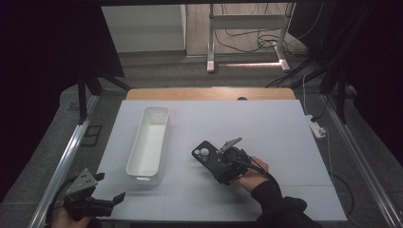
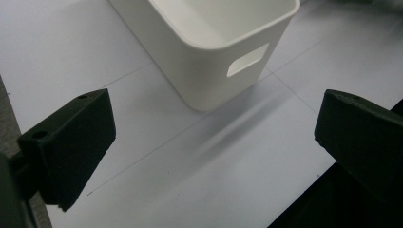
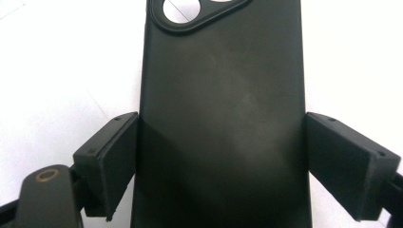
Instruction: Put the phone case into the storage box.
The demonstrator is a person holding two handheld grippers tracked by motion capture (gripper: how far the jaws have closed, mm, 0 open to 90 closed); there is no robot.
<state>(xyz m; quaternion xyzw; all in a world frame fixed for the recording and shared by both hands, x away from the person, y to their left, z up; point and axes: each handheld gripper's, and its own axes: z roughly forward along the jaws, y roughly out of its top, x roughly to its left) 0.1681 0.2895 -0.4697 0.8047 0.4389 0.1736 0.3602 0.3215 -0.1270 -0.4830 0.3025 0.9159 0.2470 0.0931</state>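
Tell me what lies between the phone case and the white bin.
Nothing: in the high view, only bare white mat separates the phone case, held by the right gripper, from the bin.

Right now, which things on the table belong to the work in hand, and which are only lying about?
In the work:
- black phone case, clamped across its sides by the right tool
- white bin, probably where it goes

Lying about:
- white power strip at the table's right edge

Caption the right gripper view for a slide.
Right gripper clamps a black phone case across its width, camera cutout at the far end, above the white table.
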